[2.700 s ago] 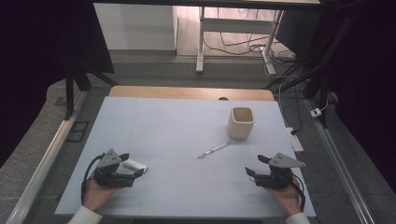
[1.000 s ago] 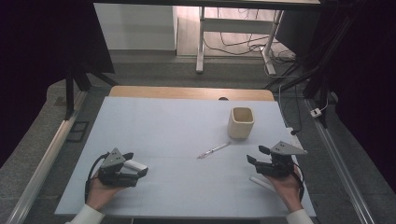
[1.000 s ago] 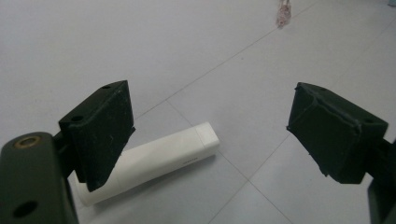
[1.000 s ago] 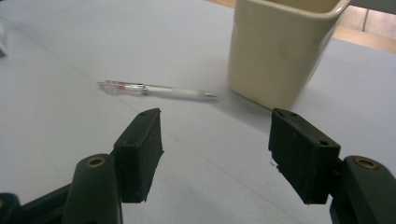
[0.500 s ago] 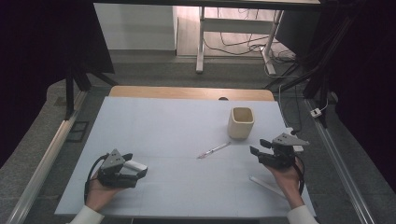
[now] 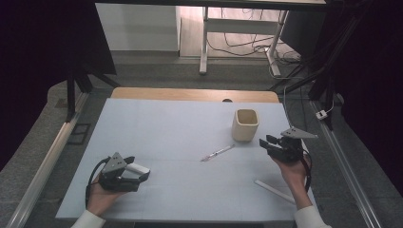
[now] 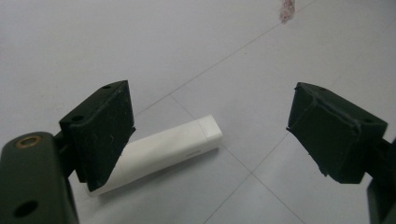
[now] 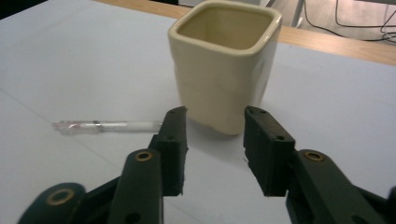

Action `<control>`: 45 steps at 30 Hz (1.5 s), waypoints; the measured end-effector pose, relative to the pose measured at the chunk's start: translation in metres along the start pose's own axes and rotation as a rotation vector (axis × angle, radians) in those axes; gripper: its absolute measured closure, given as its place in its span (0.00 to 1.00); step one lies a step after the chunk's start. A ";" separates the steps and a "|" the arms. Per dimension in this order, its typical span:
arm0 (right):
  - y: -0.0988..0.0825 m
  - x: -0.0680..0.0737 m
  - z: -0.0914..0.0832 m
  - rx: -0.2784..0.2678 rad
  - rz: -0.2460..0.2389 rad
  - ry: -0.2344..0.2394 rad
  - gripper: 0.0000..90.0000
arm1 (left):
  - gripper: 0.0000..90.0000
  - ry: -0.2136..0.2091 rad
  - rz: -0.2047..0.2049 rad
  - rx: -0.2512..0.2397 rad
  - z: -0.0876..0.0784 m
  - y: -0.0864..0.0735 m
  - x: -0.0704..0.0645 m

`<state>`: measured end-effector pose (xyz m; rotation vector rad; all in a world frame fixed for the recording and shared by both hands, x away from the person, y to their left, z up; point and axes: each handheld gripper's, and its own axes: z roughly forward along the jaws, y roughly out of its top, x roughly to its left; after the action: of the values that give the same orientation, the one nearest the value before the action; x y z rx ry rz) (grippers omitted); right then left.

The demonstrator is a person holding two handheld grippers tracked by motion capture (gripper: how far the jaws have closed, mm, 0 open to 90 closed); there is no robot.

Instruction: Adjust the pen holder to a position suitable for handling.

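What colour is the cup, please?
Pale cream-yellow, seen best in the right gripper view: cup.

A pale blue-grey table top carries a cream square ceramic cup standing upright toward its far right. Just in front of the cup lies a slim clear plastic pen, angled. Near the right front edge lies a thin white stick, perhaps a ruler. The right gripper, empty, its jaws just closing, hovers beside the cup. The left gripper rests by a white oblong block.
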<state>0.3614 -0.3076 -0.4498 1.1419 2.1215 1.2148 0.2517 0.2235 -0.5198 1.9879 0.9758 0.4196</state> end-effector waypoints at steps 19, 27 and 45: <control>0.016 -0.015 0.023 0.050 -0.019 -0.053 0.99 | 0.16 -0.003 0.005 0.006 0.001 -0.001 0.000; 0.018 -0.020 0.035 0.053 -0.013 -0.076 0.99 | 0.16 -0.009 0.011 0.014 0.003 -0.001 -0.001; 0.019 -0.041 0.061 0.107 0.045 -0.090 0.99 | 0.16 -0.007 0.015 0.020 0.005 -0.001 -0.002</control>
<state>0.4358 -0.3060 -0.4663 1.2730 2.1253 1.0589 0.2528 0.2199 -0.5236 2.0149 0.9645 0.4126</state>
